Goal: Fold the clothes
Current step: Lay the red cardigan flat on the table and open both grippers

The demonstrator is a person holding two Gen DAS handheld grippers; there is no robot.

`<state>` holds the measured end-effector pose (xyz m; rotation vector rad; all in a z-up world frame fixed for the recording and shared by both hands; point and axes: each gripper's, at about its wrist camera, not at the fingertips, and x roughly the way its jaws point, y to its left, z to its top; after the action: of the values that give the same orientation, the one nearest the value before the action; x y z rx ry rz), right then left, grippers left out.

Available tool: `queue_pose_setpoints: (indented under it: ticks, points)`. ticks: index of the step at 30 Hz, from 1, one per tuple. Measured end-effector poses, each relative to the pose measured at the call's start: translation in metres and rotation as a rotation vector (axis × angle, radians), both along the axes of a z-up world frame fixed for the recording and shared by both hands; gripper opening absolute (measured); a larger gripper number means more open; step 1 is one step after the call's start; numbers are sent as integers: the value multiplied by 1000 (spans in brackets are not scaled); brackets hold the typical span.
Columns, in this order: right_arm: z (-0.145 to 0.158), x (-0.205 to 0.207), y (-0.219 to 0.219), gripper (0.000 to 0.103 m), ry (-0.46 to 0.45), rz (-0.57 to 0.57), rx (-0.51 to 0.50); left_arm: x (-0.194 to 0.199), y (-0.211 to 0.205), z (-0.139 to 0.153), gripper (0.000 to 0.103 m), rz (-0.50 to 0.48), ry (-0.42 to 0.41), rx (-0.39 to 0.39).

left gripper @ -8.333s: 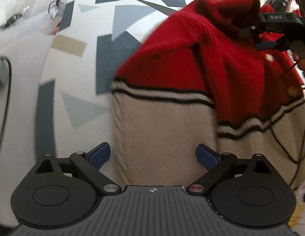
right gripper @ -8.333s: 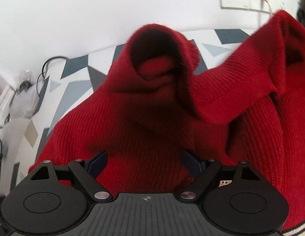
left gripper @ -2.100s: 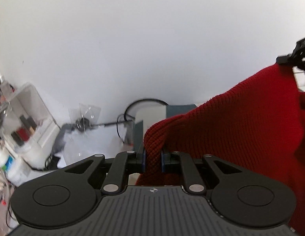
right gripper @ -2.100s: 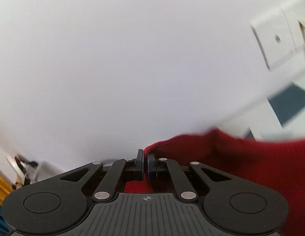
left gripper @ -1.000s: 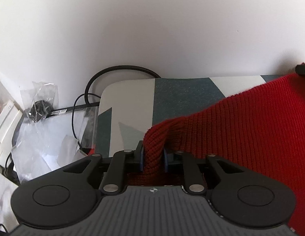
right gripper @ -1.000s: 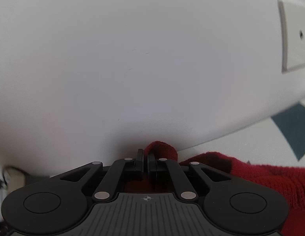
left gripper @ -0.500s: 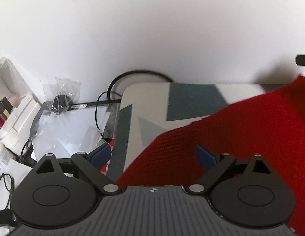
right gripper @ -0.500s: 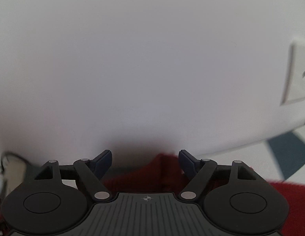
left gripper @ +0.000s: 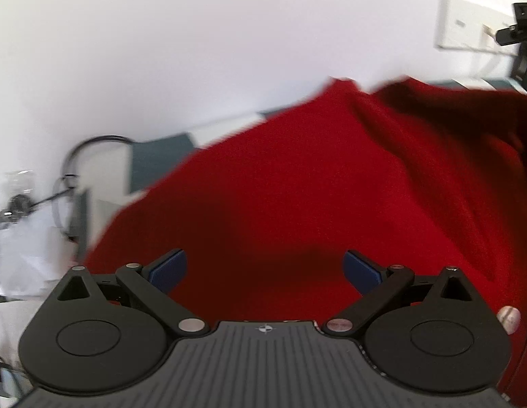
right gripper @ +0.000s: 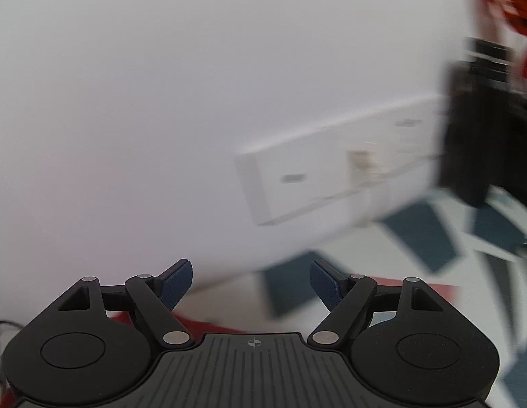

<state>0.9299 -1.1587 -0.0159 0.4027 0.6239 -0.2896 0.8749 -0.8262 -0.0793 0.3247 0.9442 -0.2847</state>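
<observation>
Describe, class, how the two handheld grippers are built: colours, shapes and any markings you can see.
Both the left gripper and the right gripper look alike: matte black, with a ribbed grey-black centre plate bearing a small crosshair mark, two round discs at the sides, angled link bars with silver rivets, and dark blue textured fingers.

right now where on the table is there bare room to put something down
Bare patterned cloth shows past the right gripper, between the wall socket and the sweater's red edge. In the left view a narrow strip of cloth runs between the sweater and the cable. The sweater fills the middle; bags and cables crowd the left edge.
</observation>
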Motion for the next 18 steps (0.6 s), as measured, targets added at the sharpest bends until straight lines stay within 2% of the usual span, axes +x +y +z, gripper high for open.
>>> queue_pose_setpoints:
  ticks: [3, 7, 10, 13, 18]
  points:
    - [-18, -32, -44, 73, 29, -45, 37, -16, -21, -6, 100, -60, 25, -11]
    - [-16, -104, -62, 73, 71, -48, 31, -37, -47, -16, 100, -134, 41, 8]
    - [-19, -149, -64, 73, 116, -18, -16, -46, -59, -22, 100, -159, 54, 6]
    - [-38, -166, -63, 72, 152, 21, -40, -52, -73, -26, 100, -193, 67, 1]
    - [-56, -189, -52, 72, 197, 97, 9, -63, -90, -31, 100, -218, 73, 17]
